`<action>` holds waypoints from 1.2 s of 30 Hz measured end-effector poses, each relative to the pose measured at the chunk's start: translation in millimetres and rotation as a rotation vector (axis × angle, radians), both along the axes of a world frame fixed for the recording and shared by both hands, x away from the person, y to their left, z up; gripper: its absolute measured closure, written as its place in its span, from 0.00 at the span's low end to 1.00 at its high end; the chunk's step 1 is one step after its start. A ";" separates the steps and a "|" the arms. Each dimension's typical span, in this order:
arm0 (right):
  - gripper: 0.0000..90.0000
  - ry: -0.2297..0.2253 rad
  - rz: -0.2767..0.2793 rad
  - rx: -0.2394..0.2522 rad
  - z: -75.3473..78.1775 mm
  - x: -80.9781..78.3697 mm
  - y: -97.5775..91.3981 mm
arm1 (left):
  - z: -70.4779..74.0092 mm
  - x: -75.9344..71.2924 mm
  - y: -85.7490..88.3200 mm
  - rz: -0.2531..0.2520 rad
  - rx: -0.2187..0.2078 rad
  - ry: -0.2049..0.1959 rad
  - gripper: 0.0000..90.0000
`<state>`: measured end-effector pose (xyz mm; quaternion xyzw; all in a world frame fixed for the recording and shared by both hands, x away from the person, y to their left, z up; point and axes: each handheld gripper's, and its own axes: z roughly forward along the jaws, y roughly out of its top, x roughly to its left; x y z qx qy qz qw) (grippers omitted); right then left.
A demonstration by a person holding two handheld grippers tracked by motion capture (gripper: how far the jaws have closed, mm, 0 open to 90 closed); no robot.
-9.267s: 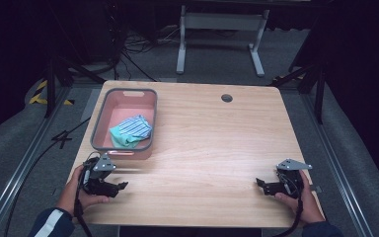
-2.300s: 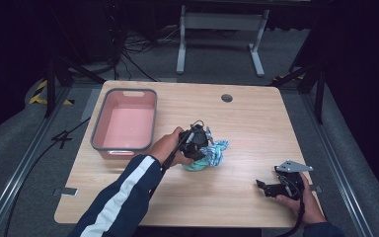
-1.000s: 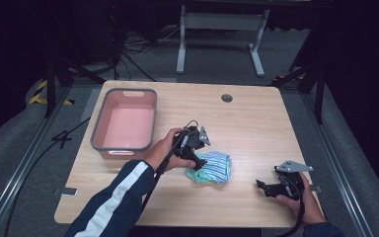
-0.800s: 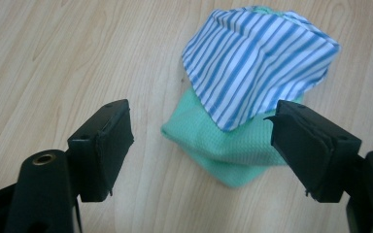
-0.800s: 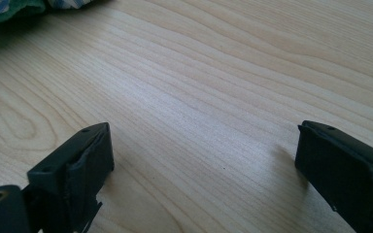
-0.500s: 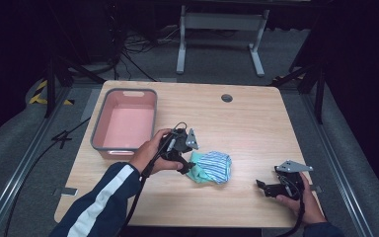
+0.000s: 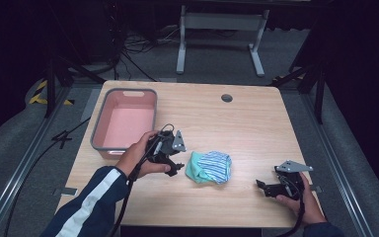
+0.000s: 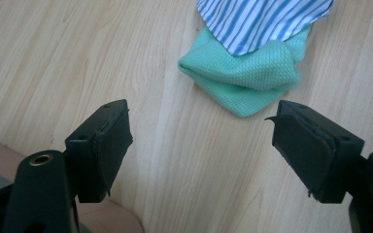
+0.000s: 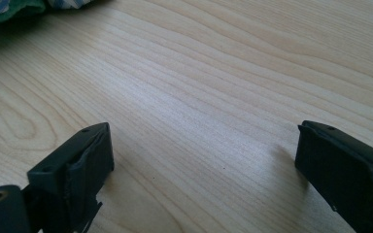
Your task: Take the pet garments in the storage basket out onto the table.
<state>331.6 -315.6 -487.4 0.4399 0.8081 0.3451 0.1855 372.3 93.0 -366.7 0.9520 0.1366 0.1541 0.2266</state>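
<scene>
Where the wooden desk lies bare, left hand-held gripper released just beside bundled cloths, right hand-held gripper released, well apart, pink bin behind

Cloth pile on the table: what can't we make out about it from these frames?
- Left gripper view: striped cloth is cut off by the top edge; only its lower part shows, above the green cloth.
- Right gripper view: the pile is a blurred sliver, cut off at the top left corner.
- High view: the pile is too small to count its pieces, and what lies under the striped layer is hidden.
- Pink bin: its near wall hides part of the floor.
</scene>
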 end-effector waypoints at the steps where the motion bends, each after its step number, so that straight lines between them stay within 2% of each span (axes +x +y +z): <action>1: 0.08 0.000 0.000 0.000 0.0 0.0 0.0 | -0.1 -1.7 1.6 0.001 -0.002 -0.001 0.25; 12: 0.08 0.000 -0.002 0.000 0.0 -0.2 -0.1 | 0.3 -14.9 21.7 0.001 0.009 -0.024 0.25; 17: 0.08 0.000 -0.002 0.000 0.0 -0.3 -0.1 | -4.7 -20.9 32.1 0.002 0.015 -0.019 0.25; 21: 0.08 0.000 -0.003 0.000 0.0 -0.4 -0.1 | -12.9 -26.7 41.4 0.006 -0.012 0.002 0.24; 28: 0.08 0.000 -0.003 0.000 0.0 -0.4 -0.2 | -19.4 -38.8 52.5 0.013 0.022 -0.017 0.24; 30: 0.08 0.000 -0.003 0.000 0.0 -0.5 -0.2 | -23.1 -43.6 60.8 0.019 0.026 -0.014 0.23; 36: 0.08 0.001 -0.006 0.003 0.1 -0.7 -0.1 | -29.2 -48.2 74.7 0.032 0.052 -0.027 0.23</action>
